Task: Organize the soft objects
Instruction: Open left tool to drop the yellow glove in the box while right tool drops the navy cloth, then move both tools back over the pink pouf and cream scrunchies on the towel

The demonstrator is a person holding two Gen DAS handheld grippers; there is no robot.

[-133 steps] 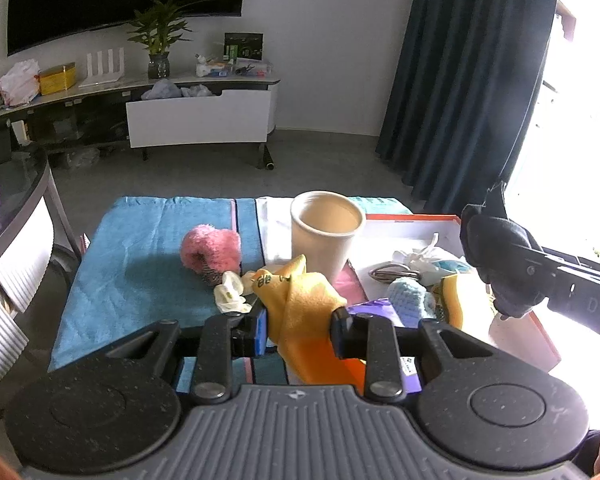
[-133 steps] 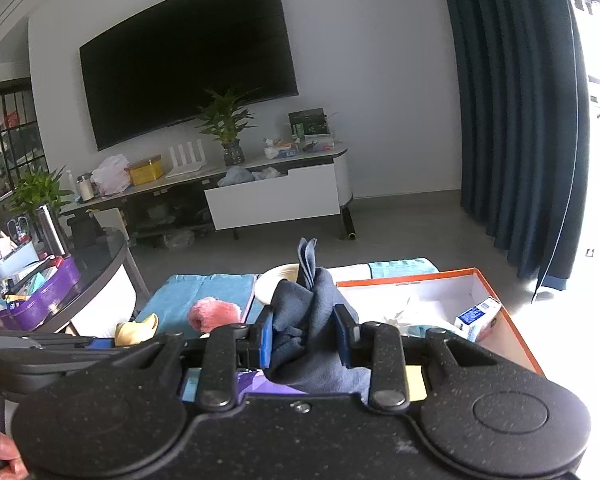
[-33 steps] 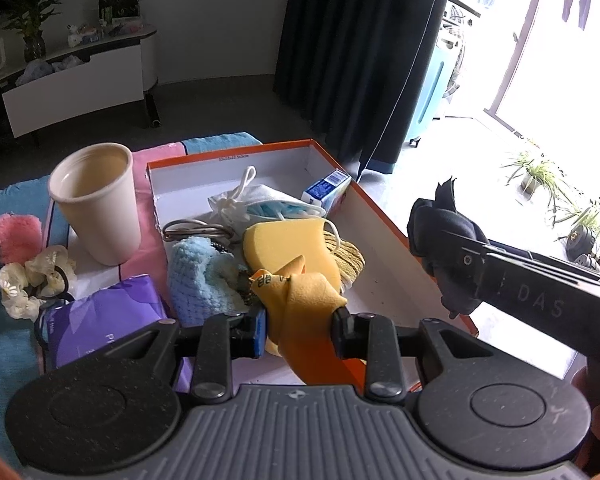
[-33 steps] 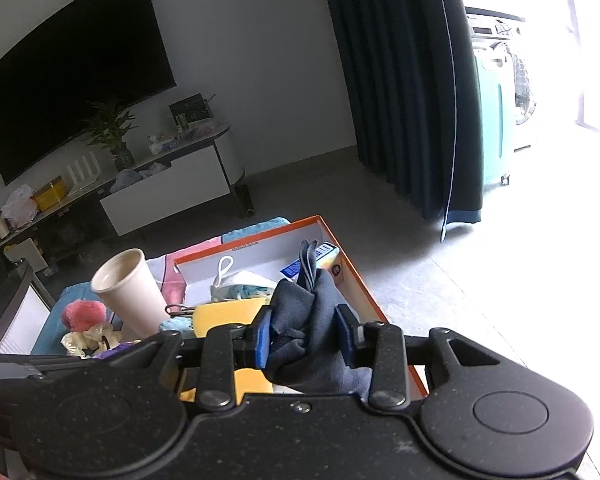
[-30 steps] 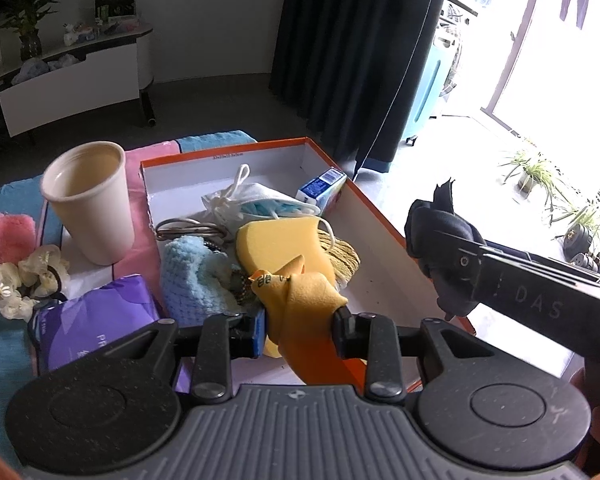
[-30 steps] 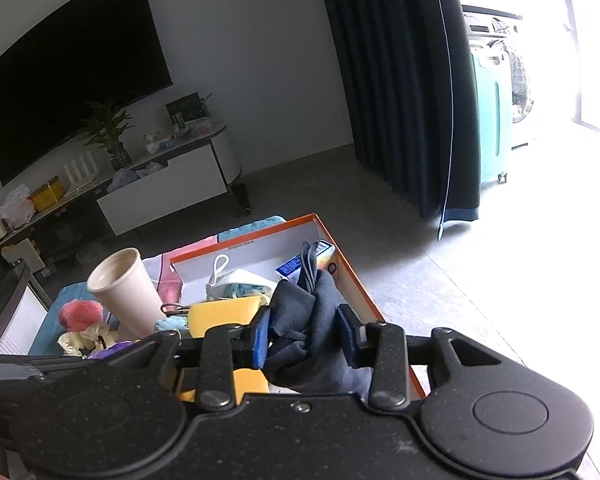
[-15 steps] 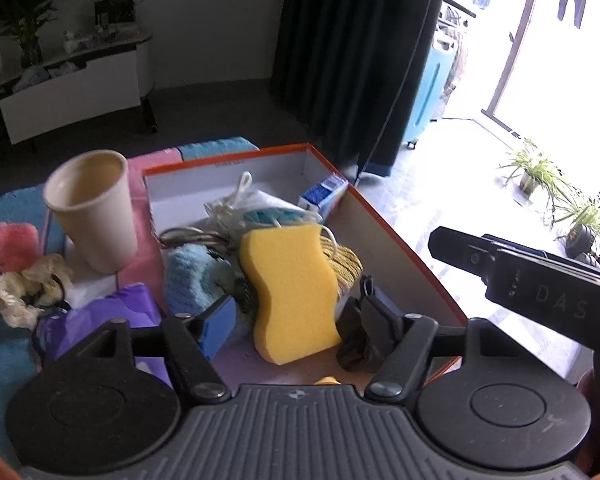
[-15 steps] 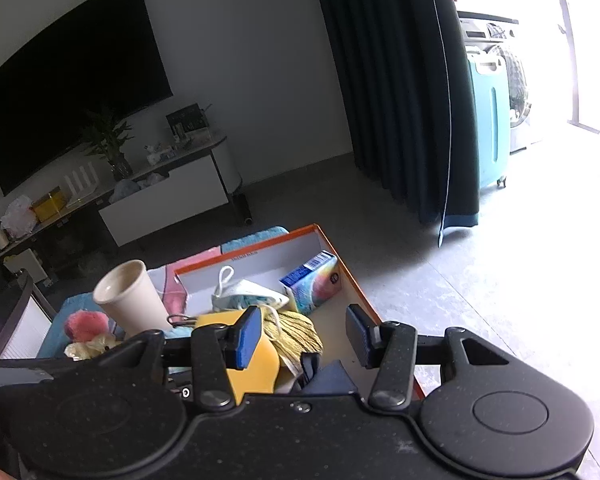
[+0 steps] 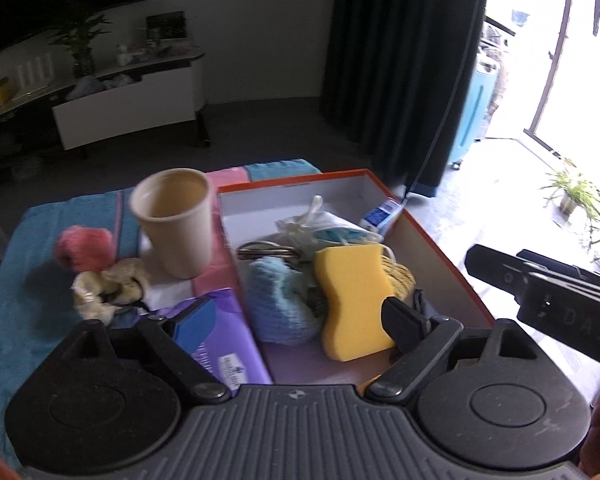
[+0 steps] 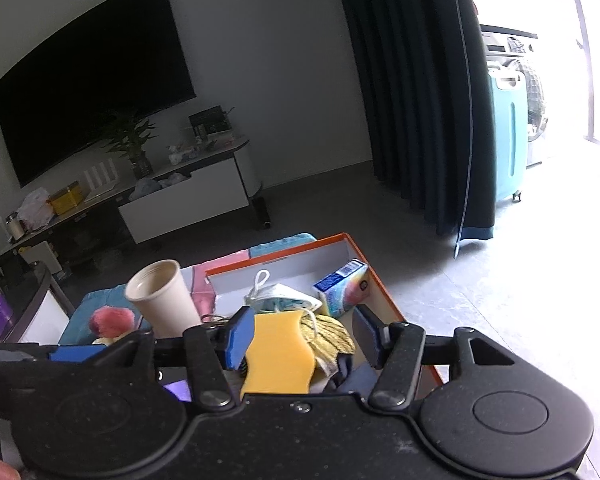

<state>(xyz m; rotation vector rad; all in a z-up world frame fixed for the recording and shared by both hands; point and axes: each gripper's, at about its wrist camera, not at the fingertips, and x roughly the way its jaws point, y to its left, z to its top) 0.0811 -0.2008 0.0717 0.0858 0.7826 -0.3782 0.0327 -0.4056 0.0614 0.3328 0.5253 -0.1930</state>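
Note:
An orange-rimmed box (image 9: 428, 240) holds a yellow sponge (image 9: 352, 300), a light blue knit piece (image 9: 280, 304), a white drawstring bag (image 9: 324, 228), yellow yarn (image 9: 404, 276) and a tissue pack (image 9: 384, 212). My left gripper (image 9: 296, 320) hangs over the box's near end, its jaws opening, nothing between the pads. A sliver of orange cloth (image 9: 370, 382) shows under it. My right gripper (image 10: 303, 336) is over the same box (image 10: 380, 280), jaws opening and empty. The dark blue cloth (image 10: 352, 372) lies below it beside the sponge (image 10: 278, 356).
Left of the box on a blue towel (image 9: 40, 320) stand a beige cup (image 9: 176, 220), a pink pompom (image 9: 84, 248), a cream scrunchie (image 9: 108, 288) and a purple pack (image 9: 220, 344). The right gripper's fingers (image 9: 508, 276) reach in from the right. Beyond lie floor, a dark curtain and a TV bench.
Both grippers let go: the orange-yellow cloth and the dark blue cloth dropped into the box. Both sets of jaws spread wider, and both hands lifted a little.

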